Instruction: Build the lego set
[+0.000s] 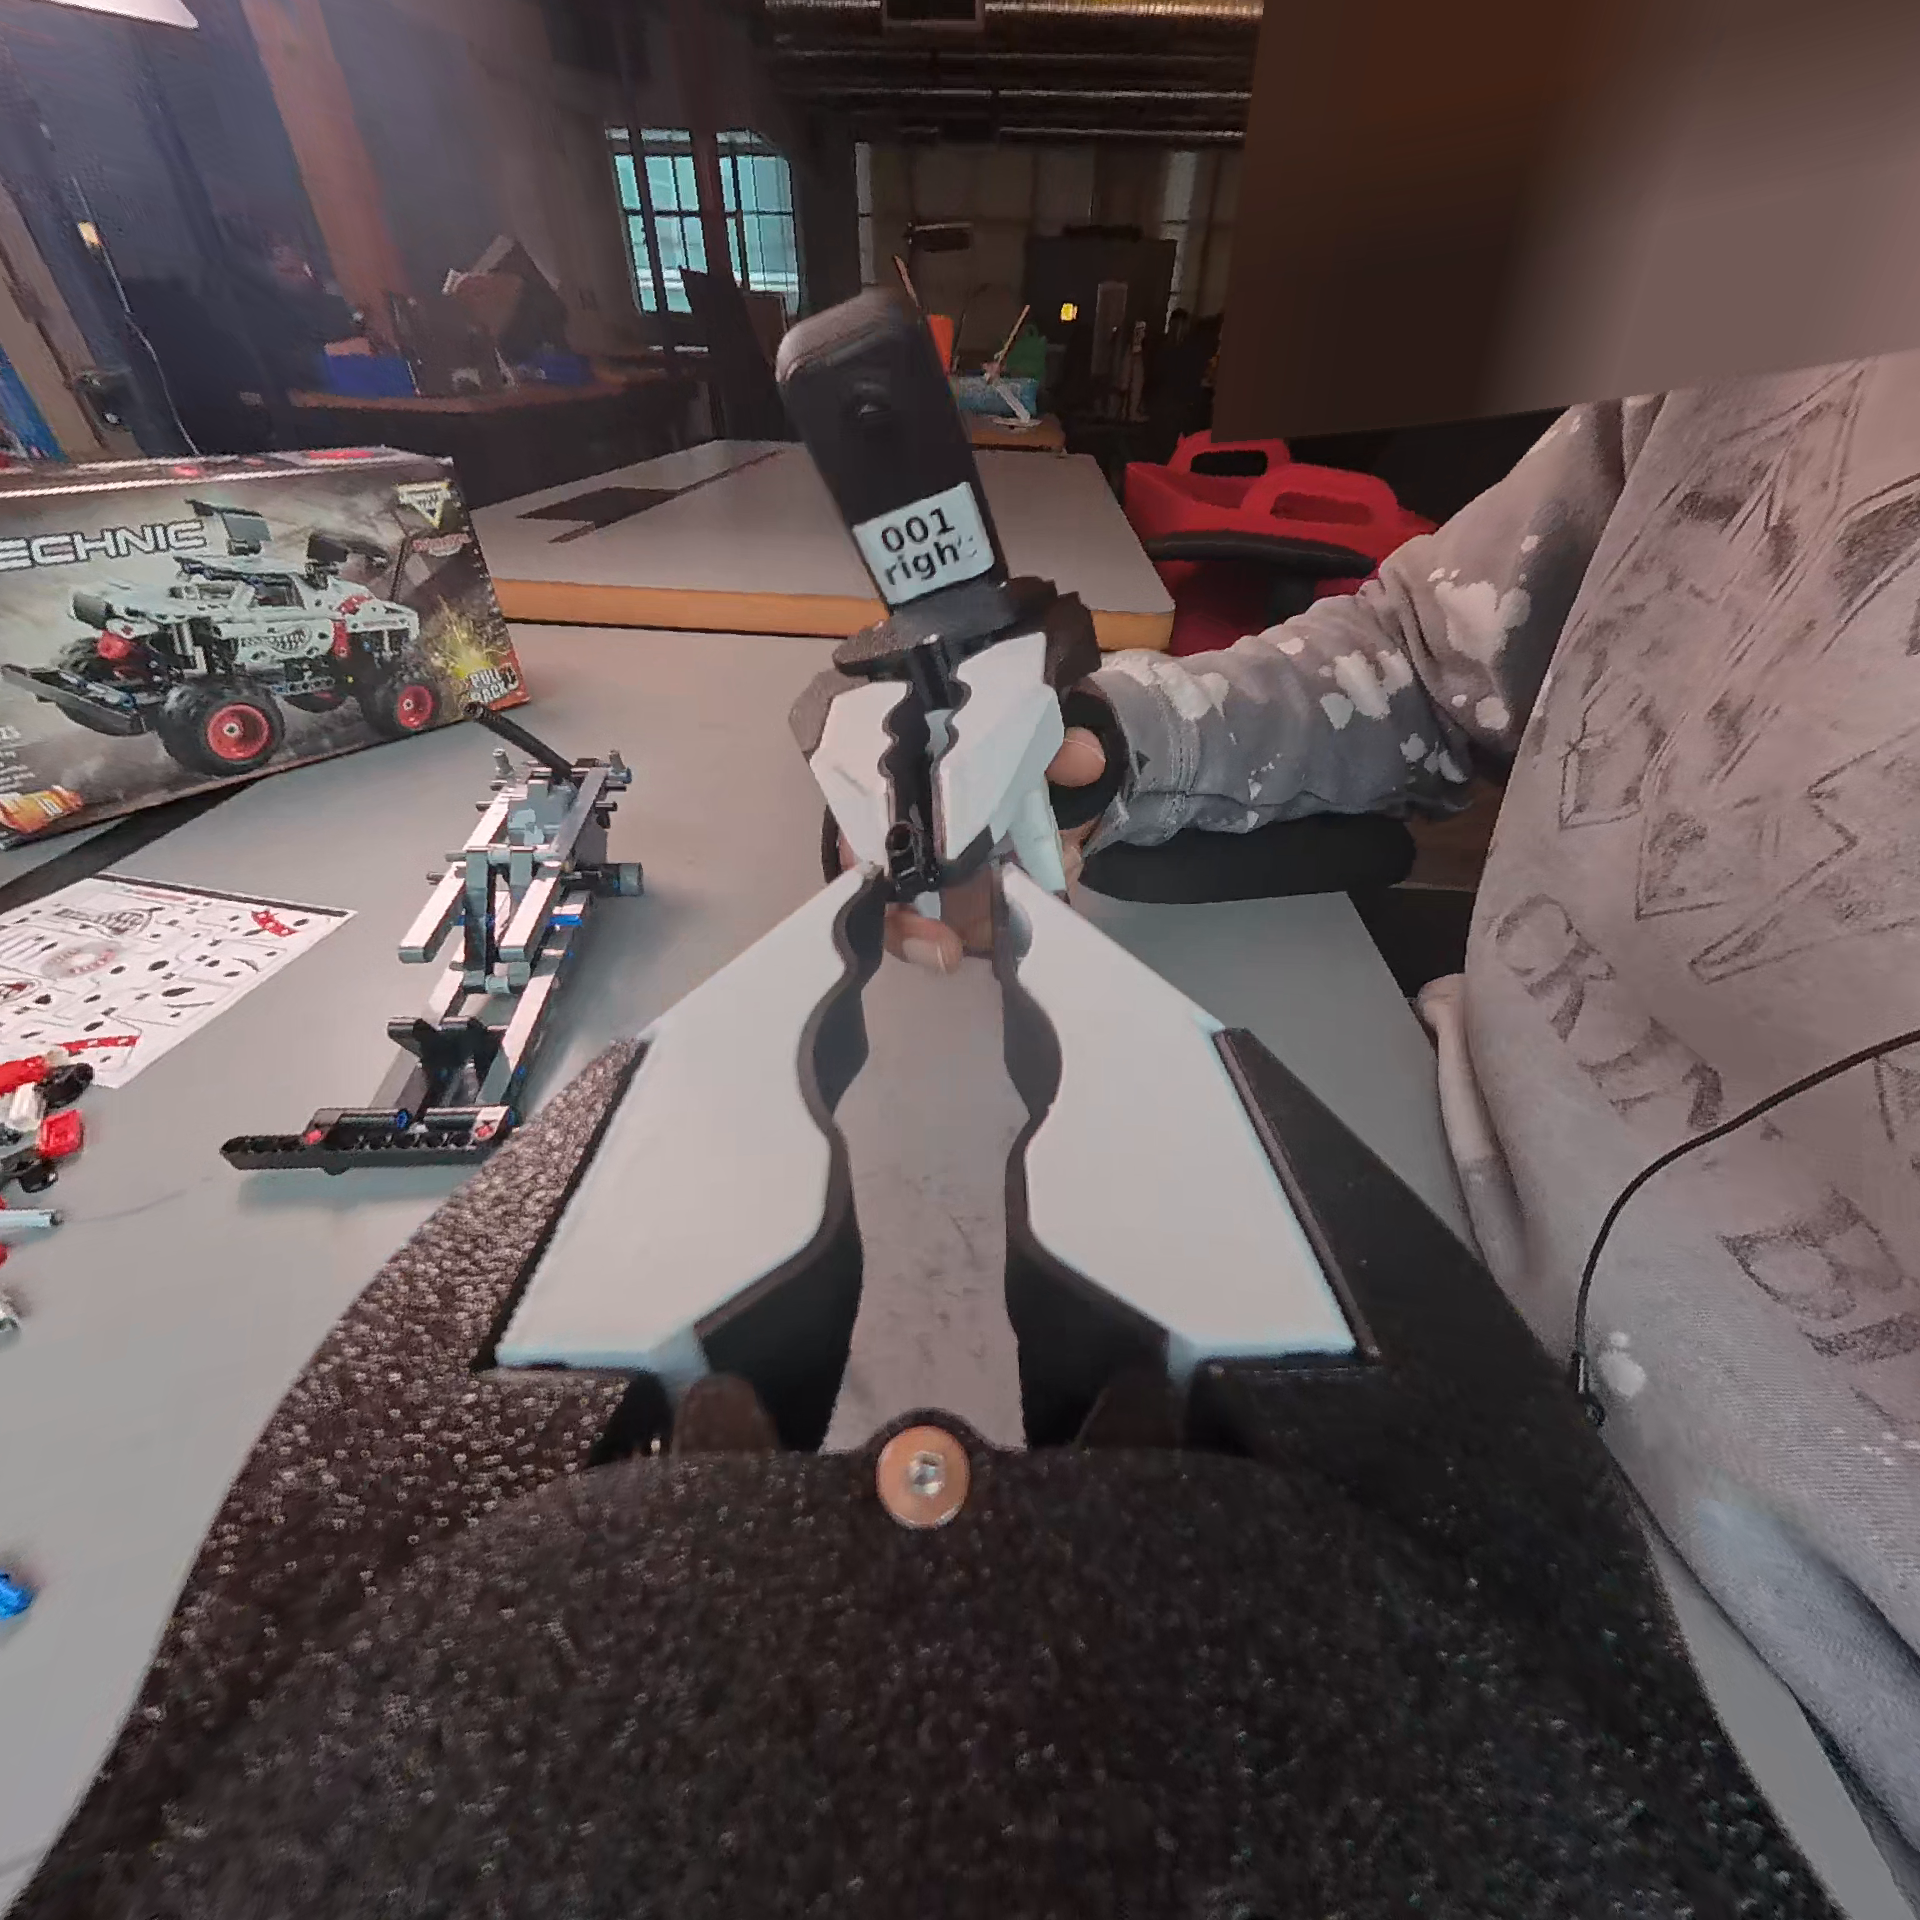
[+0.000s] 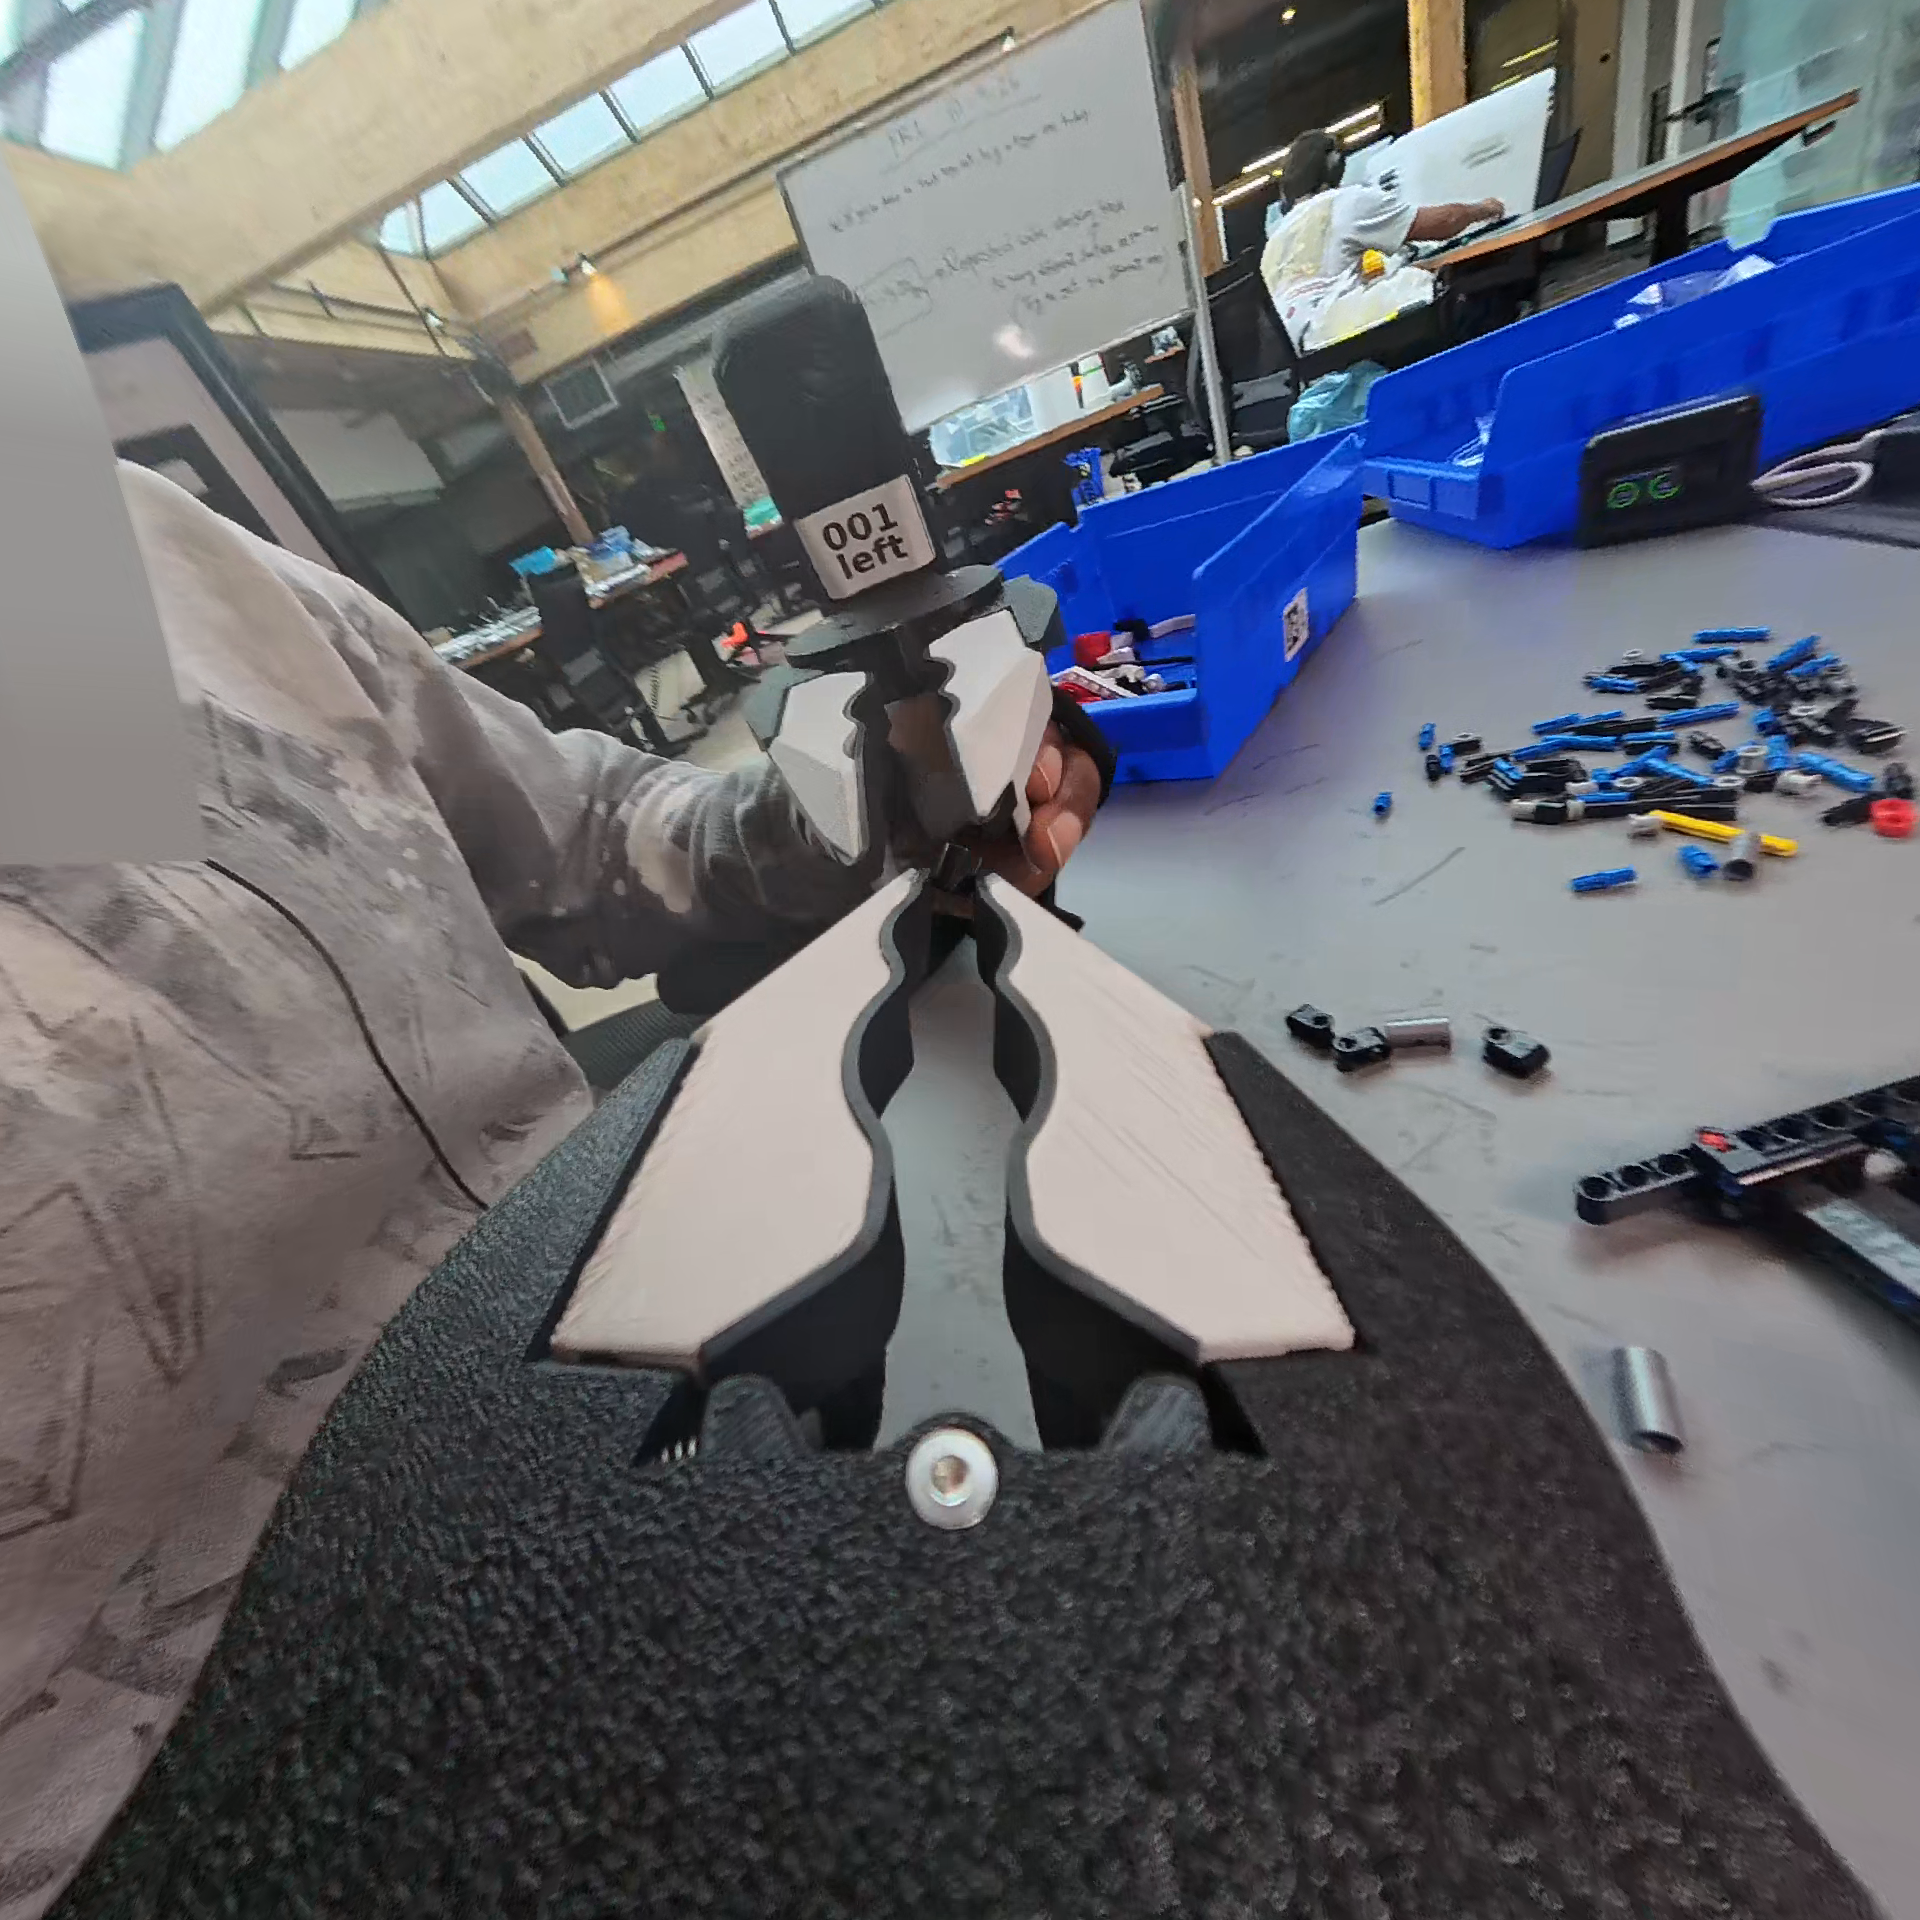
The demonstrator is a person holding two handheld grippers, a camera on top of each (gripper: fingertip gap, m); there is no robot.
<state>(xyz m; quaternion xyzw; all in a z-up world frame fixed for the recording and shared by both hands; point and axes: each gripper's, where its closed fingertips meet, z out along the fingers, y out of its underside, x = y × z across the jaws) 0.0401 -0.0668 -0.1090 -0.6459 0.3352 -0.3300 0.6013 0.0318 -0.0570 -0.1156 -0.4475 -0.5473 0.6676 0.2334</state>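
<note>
One small black Lego connector piece [image 1: 902, 854] sits pinched at the very tips of the right gripper [image 2: 951, 883], whose white fingers are closed on it. It is held up above the grey table [image 1: 260, 1351], in front of the person's chest. We judge that its long axis runs roughly along those fingers and points out towards the opposing tool.

Directly facing it, tip to tip, is the left gripper [image 1: 940, 894], its fingers spread and empty. The piece lies just at its left fingertip rather than centred in the gap, so any handover or mating turns on that small sideways offset.

Farther out on the left gripper's side lies the long grey-and-black partly built chassis frame [image 1: 499, 935], well apart from both tools, with the printed cardboard set box [image 1: 239, 623] behind it and a white sticker sheet [image 1: 135, 956] beside it.

On the right gripper's side we see a scattered heap of blue and black pins [image 2: 1683, 738]. Beyond it, an open blue plastic bin [image 2: 1278, 582] holds a few red and pale parts. We cannot make out what is in the larger blue bin [image 2: 1662, 343] behind it.
</note>
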